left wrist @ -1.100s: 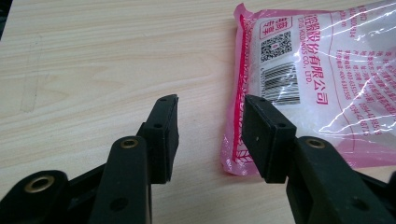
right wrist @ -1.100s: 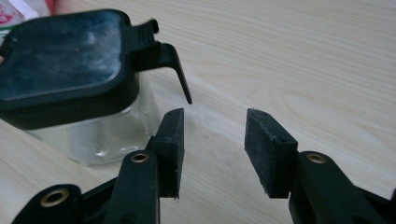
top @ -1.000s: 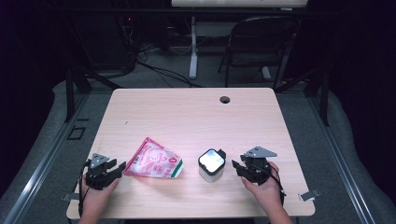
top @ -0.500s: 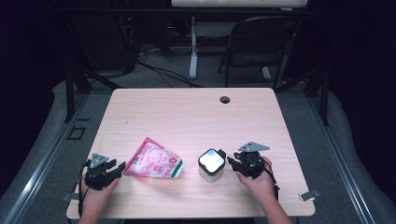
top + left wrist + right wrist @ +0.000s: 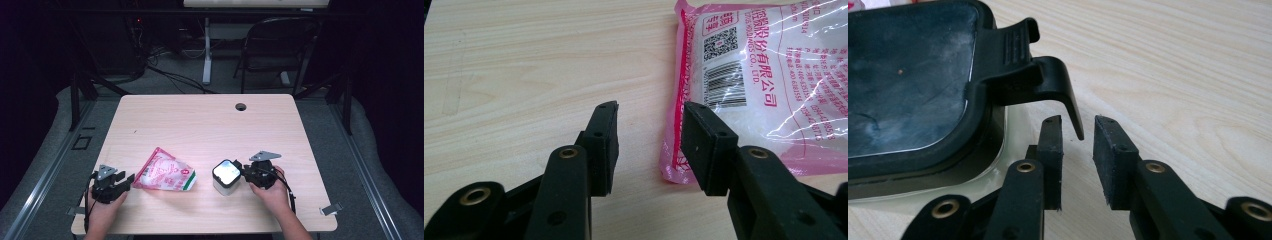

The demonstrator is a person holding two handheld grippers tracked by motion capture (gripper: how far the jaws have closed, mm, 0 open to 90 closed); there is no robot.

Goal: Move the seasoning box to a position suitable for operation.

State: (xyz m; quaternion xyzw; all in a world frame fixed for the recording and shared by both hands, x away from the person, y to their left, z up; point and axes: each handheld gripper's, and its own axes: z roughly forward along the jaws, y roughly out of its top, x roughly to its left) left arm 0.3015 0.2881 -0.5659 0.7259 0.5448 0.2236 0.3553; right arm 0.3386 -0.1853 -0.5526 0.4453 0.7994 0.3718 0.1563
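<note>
Right gripper (image 5: 1078, 132) has just been closing, its jaws a little apart with the lifted lid latch (image 5: 1048, 75) of the clear container (image 5: 225, 176) between the tips, not yet pinched. Left gripper (image 5: 649, 135) waits at the near left, jaws apart, just beside the pink bag (image 5: 764, 85). Judging by this, the lid still needs unclipping and the bag is untouched; most work remains.
</note>
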